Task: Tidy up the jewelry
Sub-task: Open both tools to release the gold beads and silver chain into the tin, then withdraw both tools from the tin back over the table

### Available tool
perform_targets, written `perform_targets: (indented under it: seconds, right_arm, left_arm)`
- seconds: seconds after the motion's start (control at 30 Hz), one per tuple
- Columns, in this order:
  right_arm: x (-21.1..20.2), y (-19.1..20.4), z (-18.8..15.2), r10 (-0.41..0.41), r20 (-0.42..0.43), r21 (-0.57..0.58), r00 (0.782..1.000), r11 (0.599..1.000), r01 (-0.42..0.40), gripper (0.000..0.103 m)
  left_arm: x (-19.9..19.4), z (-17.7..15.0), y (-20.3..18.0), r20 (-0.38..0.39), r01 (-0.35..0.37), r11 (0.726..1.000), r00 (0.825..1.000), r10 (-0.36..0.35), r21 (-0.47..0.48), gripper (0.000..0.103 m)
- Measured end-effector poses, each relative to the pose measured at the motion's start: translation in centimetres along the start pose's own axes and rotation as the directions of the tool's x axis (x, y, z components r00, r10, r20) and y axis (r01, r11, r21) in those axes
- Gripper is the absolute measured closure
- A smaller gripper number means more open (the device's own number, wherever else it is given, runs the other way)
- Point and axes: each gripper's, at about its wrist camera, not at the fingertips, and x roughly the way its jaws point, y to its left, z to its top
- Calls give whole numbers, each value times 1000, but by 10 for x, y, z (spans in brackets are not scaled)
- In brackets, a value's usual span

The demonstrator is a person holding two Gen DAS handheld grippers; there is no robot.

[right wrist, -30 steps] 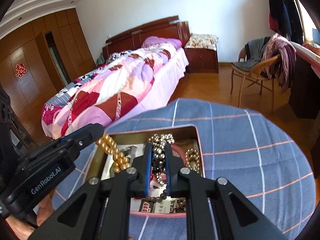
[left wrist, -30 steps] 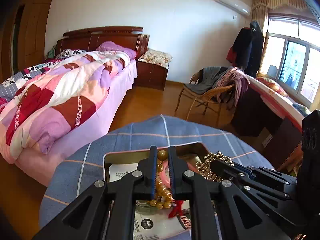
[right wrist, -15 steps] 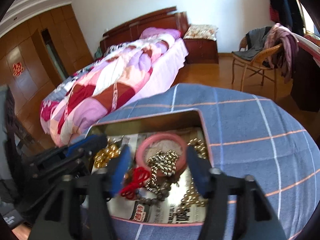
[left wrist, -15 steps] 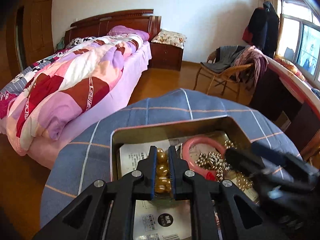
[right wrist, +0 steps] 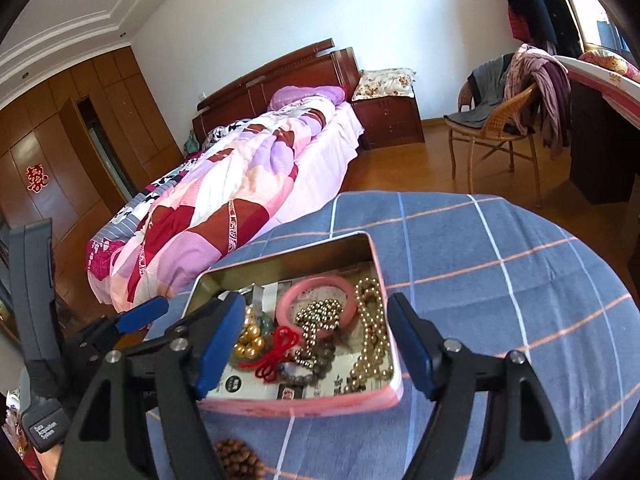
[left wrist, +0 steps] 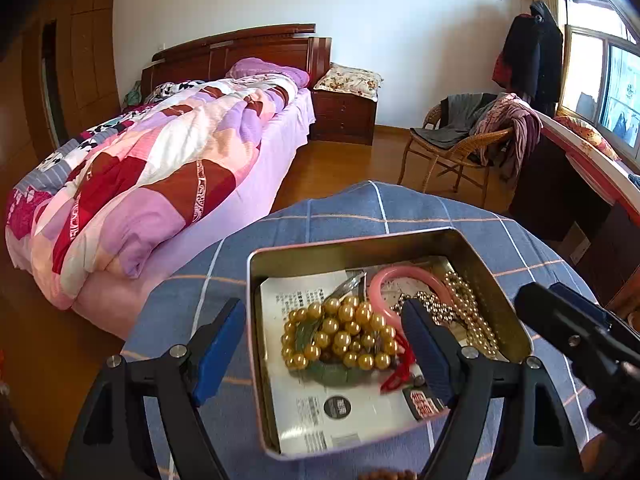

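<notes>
Both claws just opened wide, gold beads (left wrist: 340, 336) dropped into tin (left wrist: 488, 264); blue checked tablecloth (right wrist: 500, 248), bed (right wrist: 224, 200) behind.

Both wrist views close, sharing tin (left wrist: 486, 264)

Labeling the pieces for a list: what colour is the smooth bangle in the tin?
Pink; the bangle shows best in the right wrist view.

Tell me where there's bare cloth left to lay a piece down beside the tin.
The widest bare patch is the blue plaid cloth right of the tin, out to the table's edge. A second strip runs behind the tin's far wall. Inside, the jewelry crowds the right and middle. Near the front edge, wooden beads lie between both open claws: left claw, right claw.
</notes>
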Motion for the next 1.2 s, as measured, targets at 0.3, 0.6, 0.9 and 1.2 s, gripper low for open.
perform_targets:
  seconds: [0.3,0.6,0.9,1.2]
  right_arm:
    - [-25,14,-10,7,13,-11,1000,1000,-7,26]
    - [-45,21,-31,6,0,-25,1000,1000,-6,26]
    - [-57,29,-56,5,-45,-55,999,998,-8,26]
    - [-60,35,-90,-19,-132,-109,991,994,4,26]
  left_arm:
    - [-23,-14,2,1,-36,999,999,36,7,23]
    - [-51,-40,8,1,-75,997,997,75,-18,23]
    - [-76,-74,18,21,-123,992,992,123,-11,23]
    - [-87,-115,52,-21,-152,987,988,151,-58,23]
